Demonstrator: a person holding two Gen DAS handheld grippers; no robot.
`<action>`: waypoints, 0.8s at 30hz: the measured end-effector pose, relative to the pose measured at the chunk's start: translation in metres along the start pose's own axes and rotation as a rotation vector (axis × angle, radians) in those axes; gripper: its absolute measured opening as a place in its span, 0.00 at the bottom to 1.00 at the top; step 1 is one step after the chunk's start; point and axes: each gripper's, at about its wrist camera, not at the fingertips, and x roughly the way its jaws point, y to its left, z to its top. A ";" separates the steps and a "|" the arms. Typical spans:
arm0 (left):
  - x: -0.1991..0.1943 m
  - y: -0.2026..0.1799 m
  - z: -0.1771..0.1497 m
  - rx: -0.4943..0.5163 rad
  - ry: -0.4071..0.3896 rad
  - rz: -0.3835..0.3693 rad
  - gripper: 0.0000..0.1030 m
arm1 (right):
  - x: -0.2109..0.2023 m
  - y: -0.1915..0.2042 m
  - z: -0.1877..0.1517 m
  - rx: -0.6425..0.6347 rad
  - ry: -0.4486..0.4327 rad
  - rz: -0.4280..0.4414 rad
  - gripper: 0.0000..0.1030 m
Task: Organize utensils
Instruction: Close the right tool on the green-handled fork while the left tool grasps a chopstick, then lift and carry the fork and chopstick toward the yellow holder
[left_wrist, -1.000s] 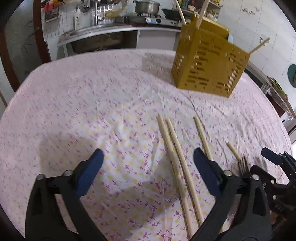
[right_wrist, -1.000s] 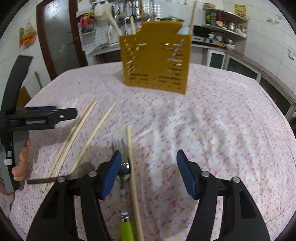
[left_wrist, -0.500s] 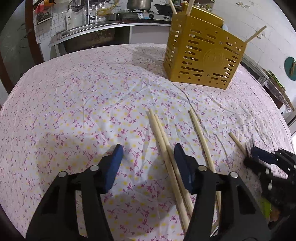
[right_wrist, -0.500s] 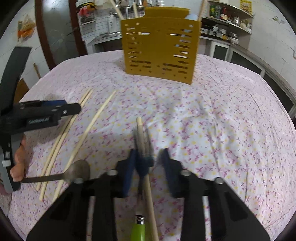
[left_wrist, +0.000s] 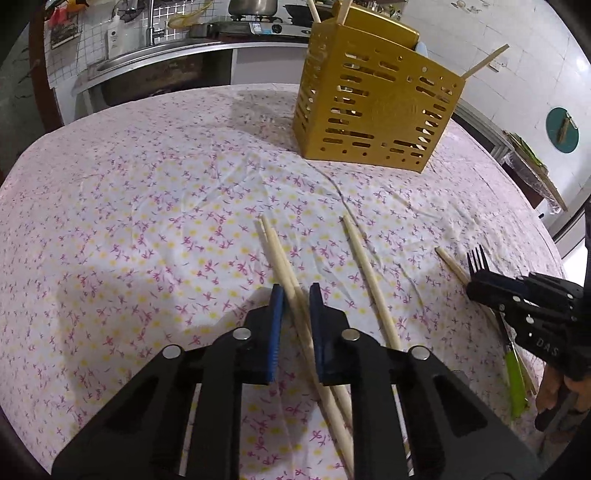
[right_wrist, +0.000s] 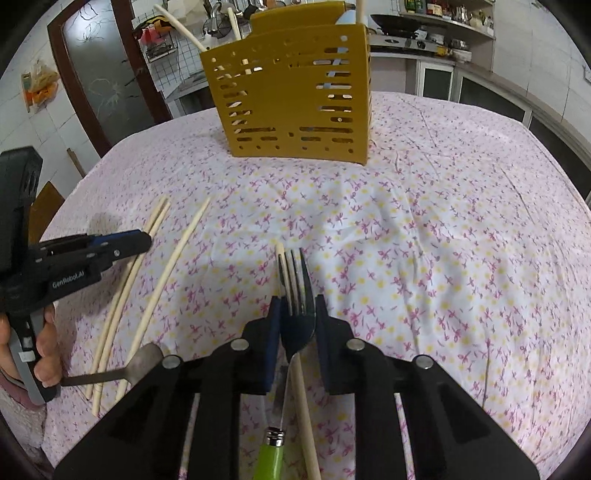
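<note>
Left gripper (left_wrist: 295, 295): jaws nearly closed around a pair of chopsticks (left_wrist: 284, 266), pads at or almost at the wood; firm contact cannot be confirmed.
Right gripper (right_wrist: 297, 310): jaws narrowed on the head of the fork (right_wrist: 295, 291), blue pads against both sides of it; judged a grip. A lone chopstick (right_wrist: 301, 387) runs between the same fingers, just beside the fork.
Landmark: yellow slotted utensil holder (left_wrist: 373, 110), upright on the floral tablecloth (left_wrist: 147, 221), already carrying several chopsticks.
Pair of chopsticks: near side of the holder, well apart from it, lying flat and side by side, touching.
Long axis: both the pair and the fork point roughly toward the holder, in line with the fingers that grasp them.
Fork: near side of the holder, tines toward it, green handle away from it, under the right gripper body.
Third chopstick (left_wrist: 369, 277): flat on the cloth, between the two grippers, untouched.
Spoon (right_wrist: 144, 362): dull metal, lying near the left gripper, on the side away from the holder.
Nearer arm: neither clearly; both sit a similar stretch from the holder.
Appearance: chopsticks pale, plain, thin wood; fork dark steel.
Next move, judged: lift, tip each item upright, lower into the holder's open top.
</note>
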 end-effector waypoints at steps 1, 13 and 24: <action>0.000 0.000 0.001 0.002 0.003 -0.003 0.10 | 0.001 -0.002 0.002 0.007 0.005 0.007 0.18; -0.005 0.005 0.004 -0.029 -0.001 -0.020 0.08 | -0.012 -0.018 0.001 0.054 -0.014 0.041 0.03; -0.038 -0.002 0.012 -0.012 -0.089 -0.027 0.06 | -0.036 -0.033 0.005 0.101 -0.091 0.060 0.03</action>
